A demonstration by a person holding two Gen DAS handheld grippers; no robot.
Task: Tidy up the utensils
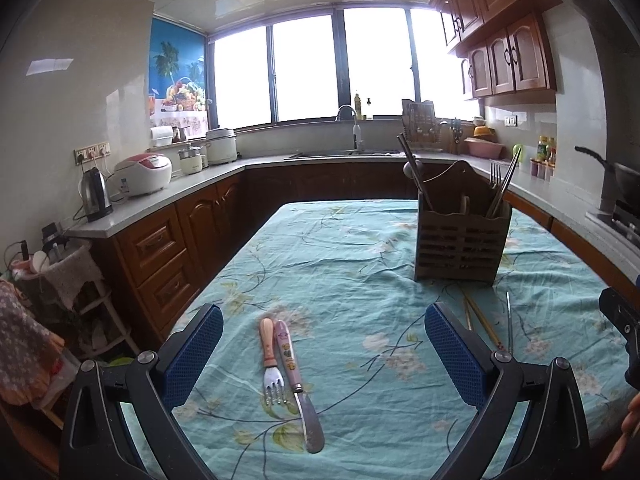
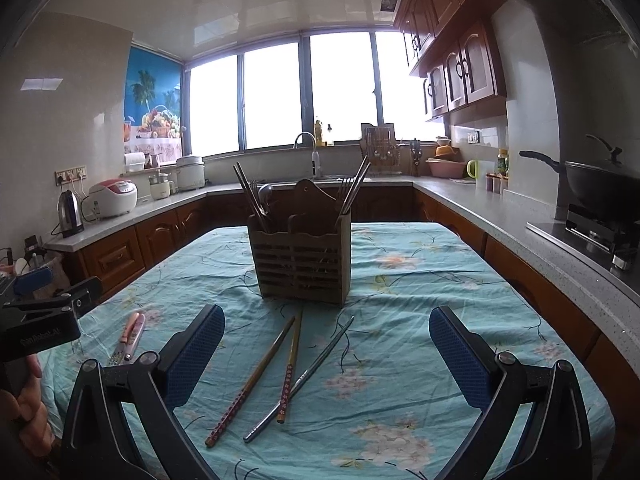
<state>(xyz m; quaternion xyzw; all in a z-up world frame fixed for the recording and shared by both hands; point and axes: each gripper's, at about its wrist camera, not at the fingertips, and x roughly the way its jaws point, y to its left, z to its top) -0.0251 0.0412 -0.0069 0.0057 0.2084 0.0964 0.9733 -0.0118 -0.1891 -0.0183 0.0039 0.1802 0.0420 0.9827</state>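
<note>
holder: wooden utensil caddy upright on the floral tablecloth; everything below is placed relative to it
already sorted: chopsticks, a spoon and forks stand in its outer compartments; middle slot contents can't be made out
left to do, right side: two patterned wooden chopsticks and one metal chopstick lie loose on the cloth just in front of the caddy, fanned, tips toward it
left to do, left side: small fork with wooden handle and pink-handled butter knife, side by side and touching, well in front of the caddy and off to its left
progress: looks partway; five loose pieces not yet in the caddy
left gripper: jaws spread wide, nothing held, touching nothing, hovering above fork and knife
right gripper: jaws spread wide, nothing held, hovering above the three chopsticks, aimed at the caddy
</note>
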